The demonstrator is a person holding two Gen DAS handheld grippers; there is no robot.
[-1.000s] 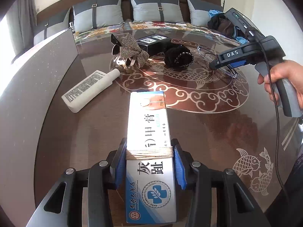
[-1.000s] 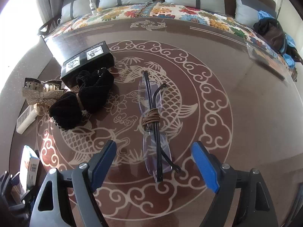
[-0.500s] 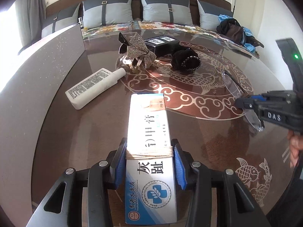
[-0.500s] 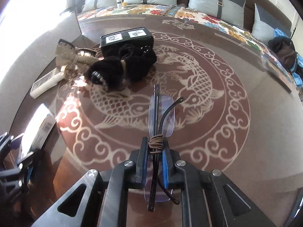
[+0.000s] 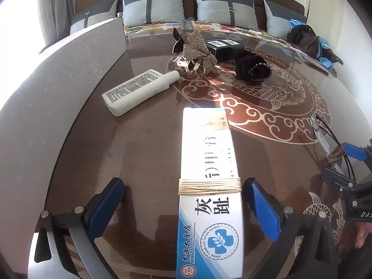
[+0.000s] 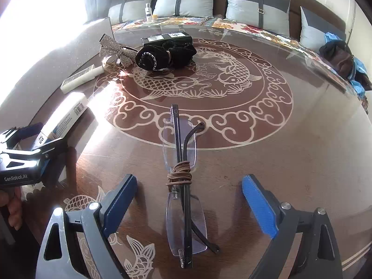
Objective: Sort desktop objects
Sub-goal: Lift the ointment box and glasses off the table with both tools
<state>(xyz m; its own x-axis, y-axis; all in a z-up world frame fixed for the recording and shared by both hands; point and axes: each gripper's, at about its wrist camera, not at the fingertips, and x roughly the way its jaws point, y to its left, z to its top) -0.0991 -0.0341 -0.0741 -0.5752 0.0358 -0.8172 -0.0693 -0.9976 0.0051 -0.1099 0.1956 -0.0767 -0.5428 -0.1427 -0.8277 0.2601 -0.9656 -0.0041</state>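
Both of your grippers stand with their jaws wide apart and grip nothing. Your left gripper (image 5: 183, 207) straddles the ointment box (image 5: 209, 186), which lies flat on the table (image 5: 144, 153) near its front edge, with a clear gap between the box and the left pad and only a narrow one at the right pad. Your right gripper (image 6: 188, 204) straddles the folded glasses (image 6: 183, 186), also lying flat near the front edge, to the right of the box.

The glasses are your main risk. They are rimless and bound by a cord at the middle, so 1 careless pass of a pad probably skids them across the glass top or bends a temple. If you draw back low, a finger can catch the protruding temple end and drag them toward the edge.

The box sits slightly right of centre between your pads, so a sideways pull likely swings it askew. The 2 grippers are close together; watch that they do not knock as you move toward the white bottle (image 5: 139, 88) or the black hair scrunchie (image 6: 162, 55).
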